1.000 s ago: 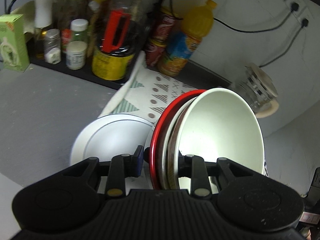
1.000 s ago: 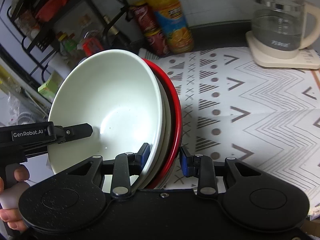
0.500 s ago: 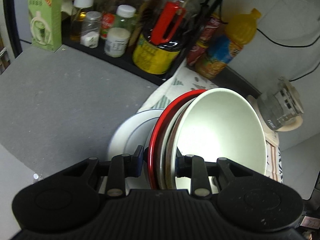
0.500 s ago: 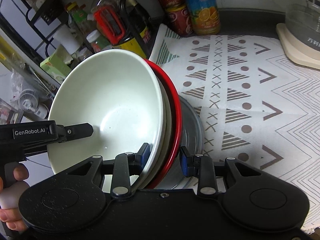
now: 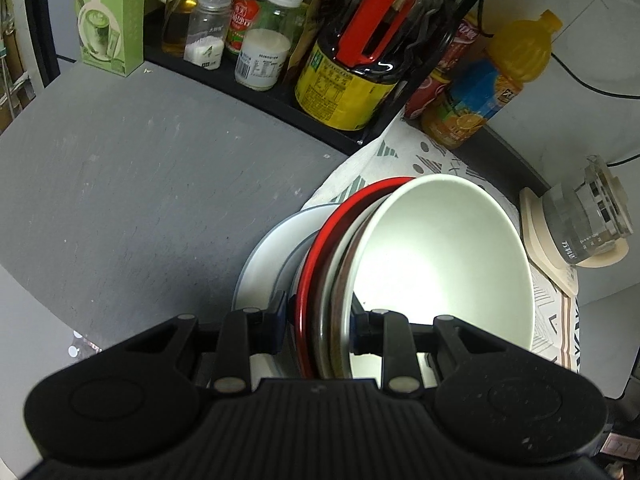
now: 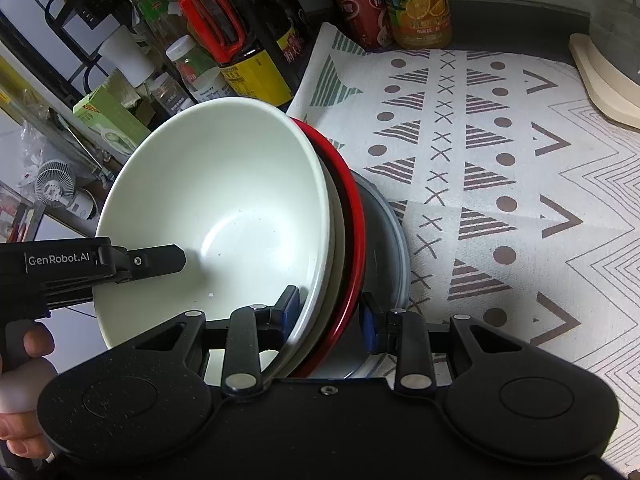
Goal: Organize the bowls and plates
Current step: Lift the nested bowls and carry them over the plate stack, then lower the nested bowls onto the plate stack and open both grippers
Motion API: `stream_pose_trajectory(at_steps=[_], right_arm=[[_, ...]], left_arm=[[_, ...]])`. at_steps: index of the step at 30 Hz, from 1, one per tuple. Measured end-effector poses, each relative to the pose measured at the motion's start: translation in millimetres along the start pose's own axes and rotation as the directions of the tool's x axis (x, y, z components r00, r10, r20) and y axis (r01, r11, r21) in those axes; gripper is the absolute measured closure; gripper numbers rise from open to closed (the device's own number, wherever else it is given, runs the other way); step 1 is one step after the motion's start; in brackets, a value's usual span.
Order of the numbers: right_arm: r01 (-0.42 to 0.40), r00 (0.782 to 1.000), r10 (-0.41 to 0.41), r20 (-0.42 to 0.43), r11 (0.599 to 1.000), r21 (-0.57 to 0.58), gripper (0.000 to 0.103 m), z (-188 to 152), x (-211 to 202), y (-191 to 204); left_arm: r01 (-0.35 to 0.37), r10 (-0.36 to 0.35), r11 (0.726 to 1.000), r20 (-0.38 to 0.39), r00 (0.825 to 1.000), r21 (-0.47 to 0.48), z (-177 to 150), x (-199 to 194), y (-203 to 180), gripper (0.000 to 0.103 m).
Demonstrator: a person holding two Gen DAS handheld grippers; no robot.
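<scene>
Both tongs, left [image 5: 319,326] and right [image 6: 328,312], angled steeply downward, clench the tilted bowl stack [image 6: 224,216] over a grey plate [image 5: 272,264].

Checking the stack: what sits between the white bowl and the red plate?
A whitish dish and a brown-rimmed one lie nested between the white bowl and red plate, clearest in the left wrist view.

White bowl [image 6: 224,208] glossy, smooth; red plate [image 5: 320,248] shiny; patterned mat [image 6: 500,168] woven cloth; counter [image 5: 140,184] matt grey.
</scene>
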State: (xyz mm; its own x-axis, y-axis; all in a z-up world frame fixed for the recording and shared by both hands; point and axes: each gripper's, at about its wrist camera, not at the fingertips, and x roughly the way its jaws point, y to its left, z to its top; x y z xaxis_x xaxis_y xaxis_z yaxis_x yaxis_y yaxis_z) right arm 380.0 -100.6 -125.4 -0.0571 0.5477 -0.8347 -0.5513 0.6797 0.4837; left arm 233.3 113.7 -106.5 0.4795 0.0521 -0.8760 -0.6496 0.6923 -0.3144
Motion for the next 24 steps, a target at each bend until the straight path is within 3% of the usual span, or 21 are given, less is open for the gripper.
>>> stream_pose_trajectory(at_steps=[10, 13, 20, 24], right_arm=[[-0.009, 1.0, 0.009, 0.016, 1.0, 0.0, 0.069, 4.5, 3.9, -0.8], [-0.047, 0.998, 0.046, 0.032, 0.999, 0.017, 0.056, 3.0, 4.2, 0.0], [-0.033, 0.998, 0.036, 0.06, 0.999, -0.043, 0.052, -1.8, -4.7, 7.5], [-0.039, 0.994, 0.045, 0.097, 0.997, -0.062, 0.04, 1.8, -16.1, 2.8]], left_arm=[[-0.016, 0.016, 1.0, -0.011, 1.0, 0.003, -1.4, 6.0, -1.8, 0.076], [-0.022, 0.022, 1.0, -0.024, 0.999, -0.008, -1.6, 7.3, 1.5, 0.076], [-0.05, 0.05, 0.999, -0.015, 0.999, -0.002, -4.2, 3.0, 8.4, 0.069], [-0.065, 0.065, 0.998, 0.0, 0.998, 0.006, -1.8, 1.2, 5.7, 0.062]])
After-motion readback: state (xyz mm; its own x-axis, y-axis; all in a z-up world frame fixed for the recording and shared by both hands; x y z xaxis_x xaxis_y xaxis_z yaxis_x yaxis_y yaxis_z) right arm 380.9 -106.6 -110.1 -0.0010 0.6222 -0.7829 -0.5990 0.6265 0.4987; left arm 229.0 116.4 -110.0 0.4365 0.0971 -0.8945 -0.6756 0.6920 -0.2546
